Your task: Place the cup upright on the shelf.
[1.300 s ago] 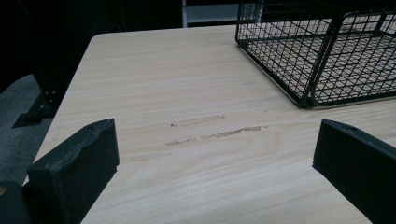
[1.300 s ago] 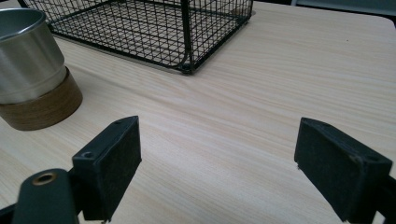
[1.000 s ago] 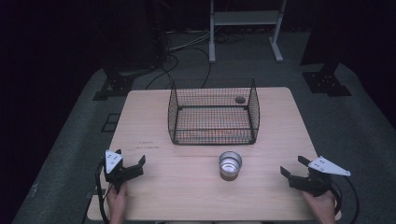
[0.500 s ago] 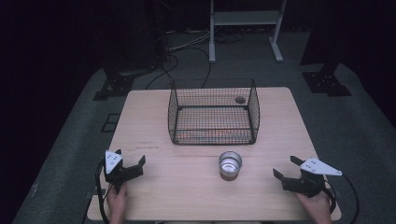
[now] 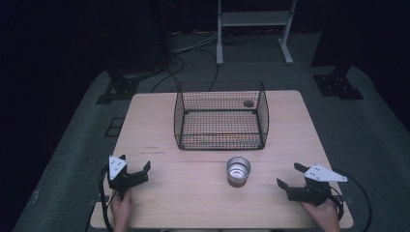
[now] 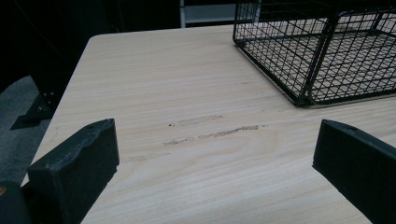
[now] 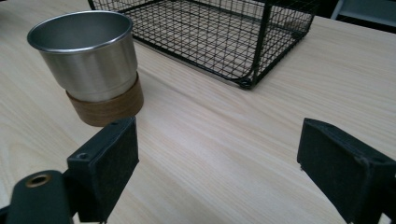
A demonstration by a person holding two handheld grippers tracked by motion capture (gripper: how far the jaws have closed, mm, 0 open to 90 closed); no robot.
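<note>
Resting upright on the light wooden table (image 5: 159, 125), just in front of the black wire basket (image 5: 221, 116) and near its right front corner: one steel cup (image 5: 238, 170) with a brown wooden band at its base, mouth open and nothing visible inside. Hovering low over the near right of the table, well apart from the cup and angled toward it: right gripper (image 5: 291, 180), jaws spread wide and holding nothing, cup showing beyond its left jaw in the right gripper view. Sitting at the near left edge, facing the basket's left front corner: left gripper (image 5: 135, 166), jaws likewise standing wide apart and gripping nothing, bare scuffed tabletop lying between them.
</note>
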